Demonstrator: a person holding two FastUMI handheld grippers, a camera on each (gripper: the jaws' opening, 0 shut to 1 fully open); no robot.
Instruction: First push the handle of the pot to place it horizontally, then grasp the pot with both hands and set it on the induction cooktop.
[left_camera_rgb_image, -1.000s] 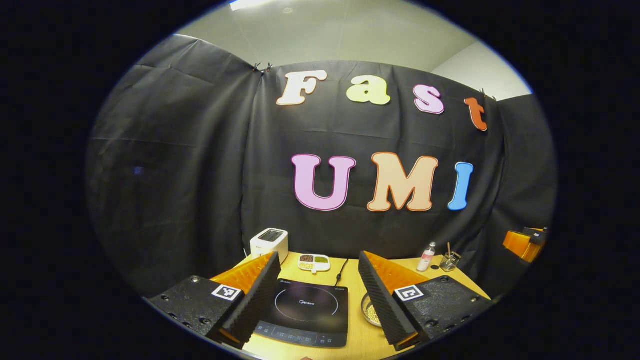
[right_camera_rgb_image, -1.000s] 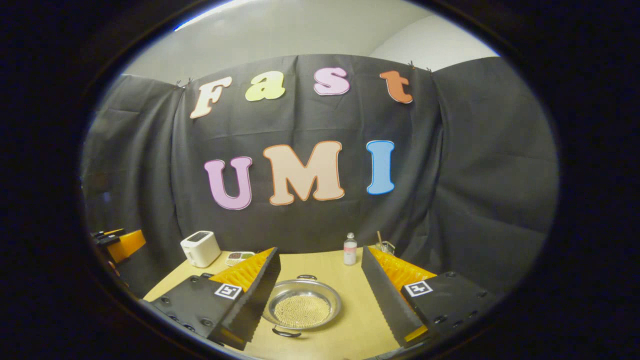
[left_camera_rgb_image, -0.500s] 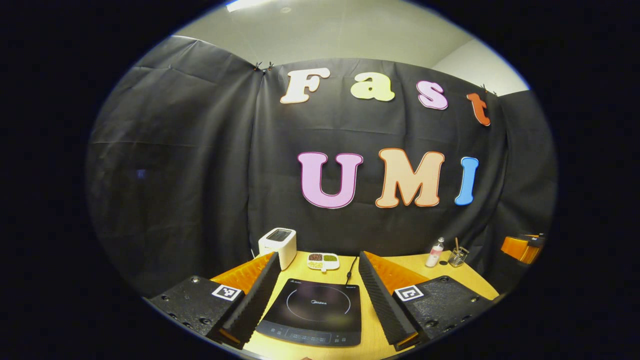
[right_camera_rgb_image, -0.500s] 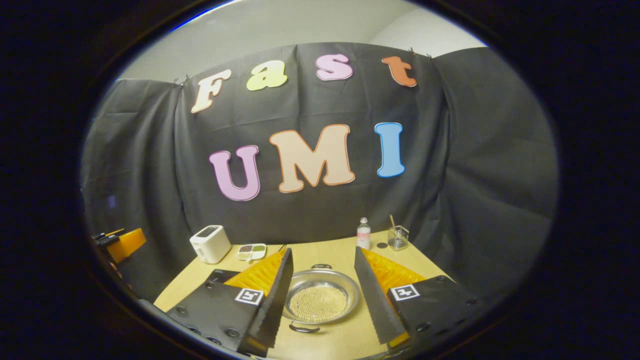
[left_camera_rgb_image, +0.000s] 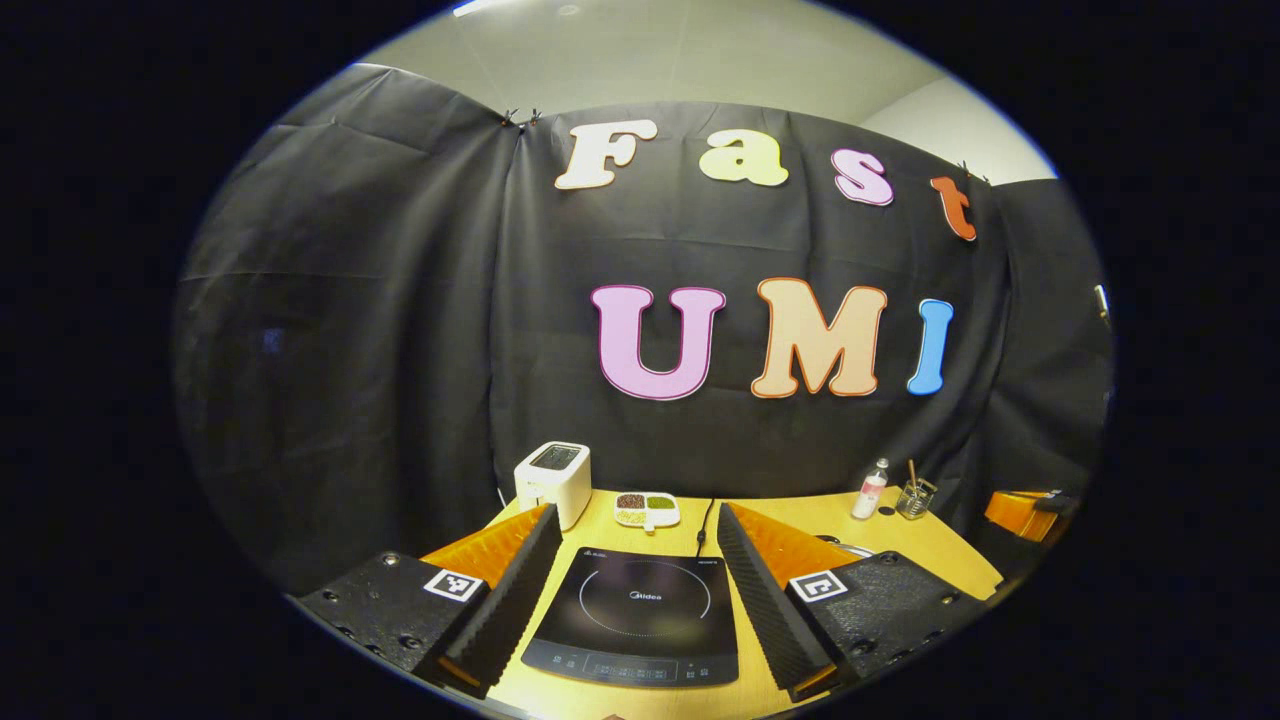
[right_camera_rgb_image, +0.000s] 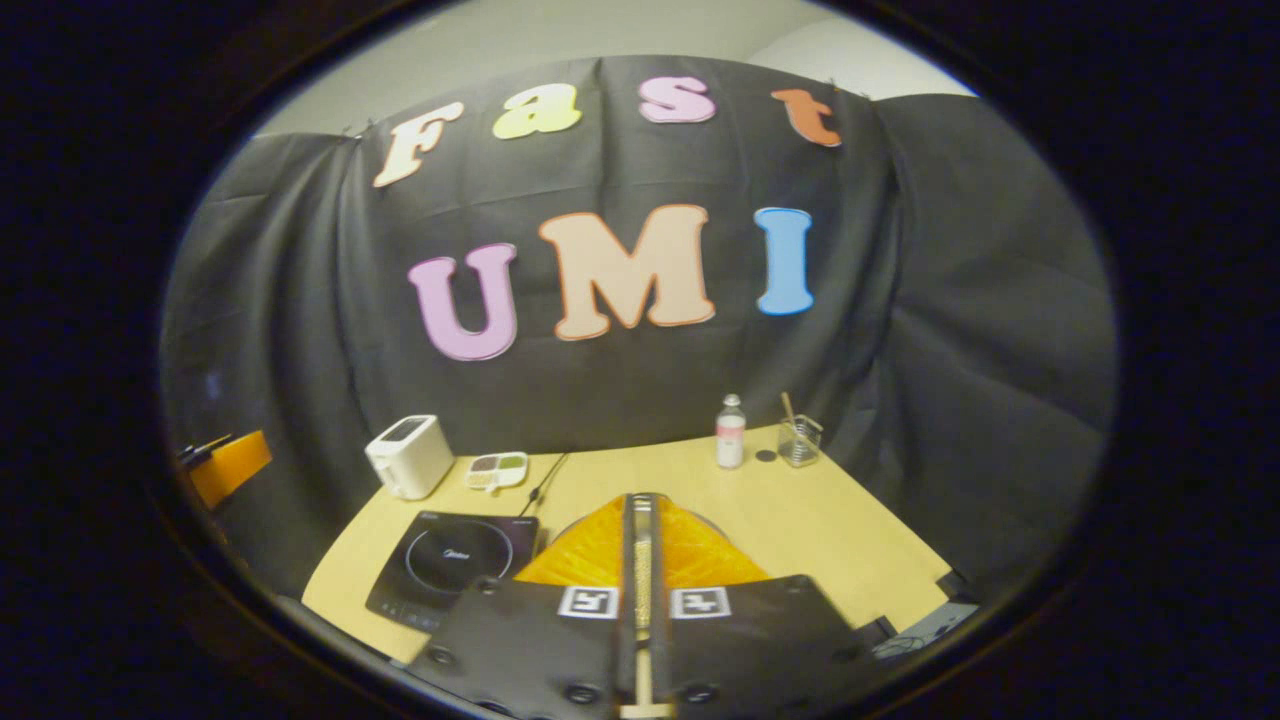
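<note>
The black induction cooktop (left_camera_rgb_image: 635, 615) lies on the wooden table between the spread fingers of my open left gripper (left_camera_rgb_image: 637, 510), which holds nothing. A sliver of the steel pot (left_camera_rgb_image: 848, 549) peeps out behind that gripper's right finger. In the right gripper view, my right gripper (right_camera_rgb_image: 640, 497) is shut, its two fingers pressed together over the pot. They hide most of it. Small beads (right_camera_rgb_image: 641, 570) in the pot show through the thin slit between the fingers. The cooktop (right_camera_rgb_image: 450, 565) sits left of the pot. The pot's handles are hidden.
A white toaster (right_camera_rgb_image: 408, 456) and a small divided dish (right_camera_rgb_image: 495, 467) stand at the back left. At the back right are a bottle (right_camera_rgb_image: 731, 432) and a glass with a stick (right_camera_rgb_image: 800, 438). The cooktop's cord (left_camera_rgb_image: 705, 520) runs toward the wall.
The right gripper's fingers have come together from wide open, and the gripper has risen and tilted down over the pot. The left gripper has shifted slightly, still open.
</note>
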